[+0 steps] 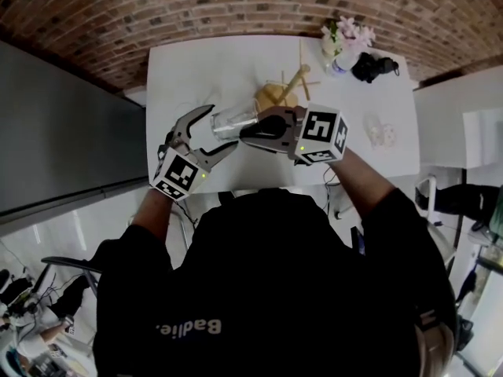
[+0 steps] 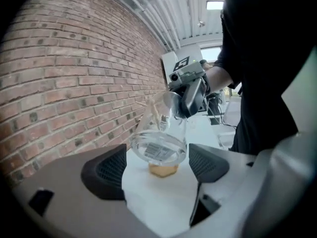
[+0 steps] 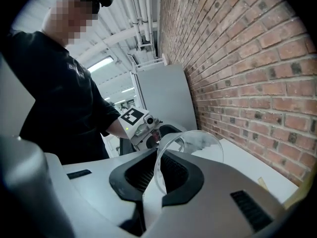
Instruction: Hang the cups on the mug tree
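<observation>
The right hand-held gripper (image 3: 158, 178) was closed on the clear glass cup (image 3: 192, 145), its jaws pinching the wall at the rim, one pad inside the mouth and one outside. The cup hung clear of the white bench (image 1: 196, 69), tipped over so that its long axis ran roughly level from one gripper to the other: base toward the left hand-held gripper (image 1: 215, 130), mouth toward the right. The left one was wide open, its pads flanking the cup's base without touching it, so the right hand alone carried the glass. The wooden mug tree (image 1: 283, 93) stood on the bench just beyond the cup, farther from the person and a little to the right, its pegs slanting upward. By my reading the right hand was the nearer one and had to swing the cup forward onto a peg. No handle could be made out
</observation>
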Demonstrator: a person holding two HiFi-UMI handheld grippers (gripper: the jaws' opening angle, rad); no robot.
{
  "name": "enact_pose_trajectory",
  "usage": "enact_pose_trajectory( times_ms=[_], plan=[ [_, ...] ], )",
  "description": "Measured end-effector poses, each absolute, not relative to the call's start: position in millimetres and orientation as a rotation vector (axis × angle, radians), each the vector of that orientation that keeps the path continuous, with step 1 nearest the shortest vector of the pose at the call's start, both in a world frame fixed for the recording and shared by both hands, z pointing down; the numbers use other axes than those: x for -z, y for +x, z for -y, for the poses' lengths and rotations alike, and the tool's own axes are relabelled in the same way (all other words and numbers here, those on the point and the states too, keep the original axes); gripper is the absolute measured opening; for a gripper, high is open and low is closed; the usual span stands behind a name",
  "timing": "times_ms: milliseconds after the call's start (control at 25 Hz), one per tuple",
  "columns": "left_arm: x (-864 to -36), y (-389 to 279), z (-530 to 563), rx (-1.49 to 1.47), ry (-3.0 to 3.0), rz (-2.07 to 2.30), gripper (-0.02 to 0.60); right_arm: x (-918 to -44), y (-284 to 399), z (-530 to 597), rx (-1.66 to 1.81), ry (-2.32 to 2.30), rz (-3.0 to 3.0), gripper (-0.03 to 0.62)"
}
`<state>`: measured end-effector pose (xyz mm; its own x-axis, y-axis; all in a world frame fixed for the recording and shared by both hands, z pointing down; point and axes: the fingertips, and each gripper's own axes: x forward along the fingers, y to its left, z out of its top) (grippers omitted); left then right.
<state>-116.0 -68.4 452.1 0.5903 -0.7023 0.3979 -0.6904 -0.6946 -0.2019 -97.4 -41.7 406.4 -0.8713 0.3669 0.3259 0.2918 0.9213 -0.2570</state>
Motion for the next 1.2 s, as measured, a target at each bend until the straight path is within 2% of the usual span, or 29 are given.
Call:
enact_pose_trajectory(
  times_ms=[160,280,600,1200],
  plan=[
    [-468,-109,69,0.789,-2.776,-1.099,0.383,-411,-99,43,-0.326,-0.467,2.728,0.046],
    [-466,-113,74,0.767,-2.777,-1.112,0.327,-415,-100,45,-0.347,-0.468,2.742,0.046],
    [-471,-116,82,0.805,-2.823,-1.090,0.322,-423,-100,59,-0.424,-0.386,2.841,0.054],
    [-477,-125,113,0.806,-2.963,-1.001,0.324,-429,-101,103,-0.586,0.050,3.055,0.098]
  ],
)
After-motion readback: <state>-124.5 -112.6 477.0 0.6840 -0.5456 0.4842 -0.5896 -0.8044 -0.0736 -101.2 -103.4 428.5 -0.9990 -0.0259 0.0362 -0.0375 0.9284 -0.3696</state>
